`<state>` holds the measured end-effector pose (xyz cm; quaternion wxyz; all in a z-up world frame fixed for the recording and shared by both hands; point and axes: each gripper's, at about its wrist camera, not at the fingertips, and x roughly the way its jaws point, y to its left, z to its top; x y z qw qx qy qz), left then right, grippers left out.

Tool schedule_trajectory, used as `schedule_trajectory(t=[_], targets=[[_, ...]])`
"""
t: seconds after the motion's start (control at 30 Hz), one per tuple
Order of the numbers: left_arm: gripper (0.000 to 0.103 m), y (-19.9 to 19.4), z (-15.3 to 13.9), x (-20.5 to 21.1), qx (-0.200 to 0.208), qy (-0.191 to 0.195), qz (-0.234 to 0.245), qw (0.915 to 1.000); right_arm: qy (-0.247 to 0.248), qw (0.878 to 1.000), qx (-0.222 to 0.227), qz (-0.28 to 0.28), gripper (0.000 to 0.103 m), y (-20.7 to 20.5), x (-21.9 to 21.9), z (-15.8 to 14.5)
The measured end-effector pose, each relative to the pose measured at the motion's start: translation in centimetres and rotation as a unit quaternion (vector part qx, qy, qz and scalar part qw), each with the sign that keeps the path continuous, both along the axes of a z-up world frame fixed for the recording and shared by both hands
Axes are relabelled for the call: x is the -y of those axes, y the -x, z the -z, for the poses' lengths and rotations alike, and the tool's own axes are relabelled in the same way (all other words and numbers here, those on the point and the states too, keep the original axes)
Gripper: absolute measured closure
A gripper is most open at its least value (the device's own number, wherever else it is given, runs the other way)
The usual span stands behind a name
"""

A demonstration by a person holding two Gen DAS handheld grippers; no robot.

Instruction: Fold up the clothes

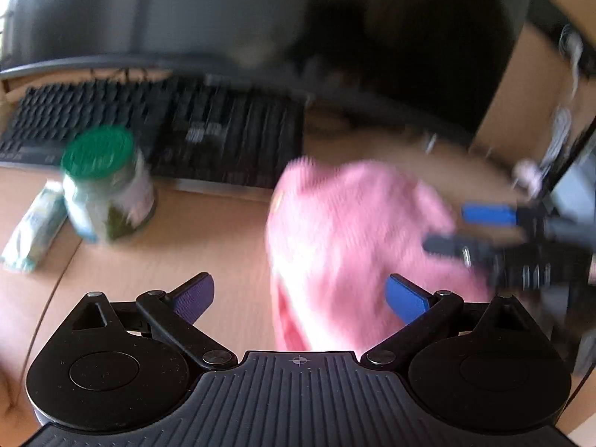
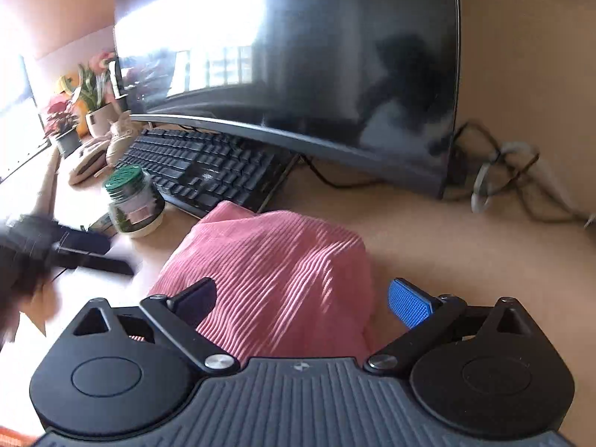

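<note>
A pink ribbed garment [image 2: 275, 272] lies bunched on the wooden desk [image 2: 428, 231], in front of the keyboard. My right gripper [image 2: 303, 300] hovers over its near part with the jaws wide apart. The dark pad is above the cloth, the blue pad [image 2: 409, 307] is above bare desk, and neither presses on it. In the blurred left wrist view the garment [image 1: 354, 231] sits ahead and to the right. My left gripper [image 1: 300, 296] is open and holds nothing. The right gripper [image 1: 462, 229] shows at the garment's right edge, and the left gripper [image 2: 108, 253] shows as a blur left of the cloth.
A black keyboard [image 2: 201, 171] and a curved monitor [image 2: 298, 56] stand behind the garment. A glass jar with a green lid [image 2: 134, 201] and a small packet [image 1: 33, 227] are to its left. Cables [image 2: 503, 171] lie at the back right, potted plants [image 2: 74, 111] at the far left.
</note>
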<state>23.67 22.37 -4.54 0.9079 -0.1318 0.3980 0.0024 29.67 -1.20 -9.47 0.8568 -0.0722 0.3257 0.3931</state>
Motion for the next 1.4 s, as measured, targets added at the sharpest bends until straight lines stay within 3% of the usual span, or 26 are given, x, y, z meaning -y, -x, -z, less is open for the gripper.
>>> schedule_trajectory(t=[0.1, 0.17, 0.3, 0.37, 0.43, 0.67, 0.87, 0.97, 1.13, 1.3, 1.4], targets=[[0.002, -2.5, -0.4, 0.4, 0.033, 0.031, 0.013, 0.9989, 0.008, 0.999, -0.016, -0.038, 0.015, 1.5, -0.8, 0.4], [0.002, -4.5, 0.4, 1.4, 0.044, 0.032, 0.019, 0.9984, 0.042, 0.997, -0.034, -0.057, 0.02, 2.1, -1.9, 2.2], [0.002, -7.5, 3.6, 3.6, 0.003, 0.015, 0.034, 0.9993, 0.063, 0.996, -0.038, -0.054, 0.019, 2.2, -1.4, 3.7], [0.002, -7.4, 4.0, 4.7, 0.004, -0.024, 0.045, 0.9987, 0.07, 0.995, -0.045, -0.048, 0.019, 1.6, -0.8, 3.7], [0.002, -7.3, 4.1, 4.9, 0.007, -0.027, 0.043, 0.9987, 0.073, 0.995, -0.056, -0.043, 0.019, 1.1, -0.4, 4.1], [0.002, -6.1, 4.1, 4.7, 0.006, -0.022, 0.039, 0.999, 0.064, 0.995, -0.057, -0.042, 0.019, 1.0, 0.7, 3.0], [0.002, -6.3, 4.6, 4.4, 0.002, -0.019, 0.038, 0.9991, 0.011, 0.999, -0.041, -0.029, 0.018, 1.4, 2.4, -0.4], [0.002, -5.8, 4.6, 4.5, -0.002, -0.014, 0.037, 0.9992, 0.04, 0.998, -0.03, -0.024, 0.018, 0.8, 0.9, 0.6], [0.002, -3.9, 4.2, 4.5, 0.001, 0.033, 0.044, 0.9985, 0.078, 0.996, -0.041, -0.011, 0.017, 0.6, -0.4, 3.3], [0.002, -1.7, 2.9, 1.3, 0.062, 0.139, 0.032, 0.9879, 0.085, 0.996, -0.036, -0.002, 0.015, 0.6, -0.8, 3.3], [0.002, -3.9, 4.0, 0.9, 0.054, 0.131, 0.031, 0.9894, 0.09, 0.995, -0.033, 0.001, 0.014, 0.7, -1.1, 3.4]])
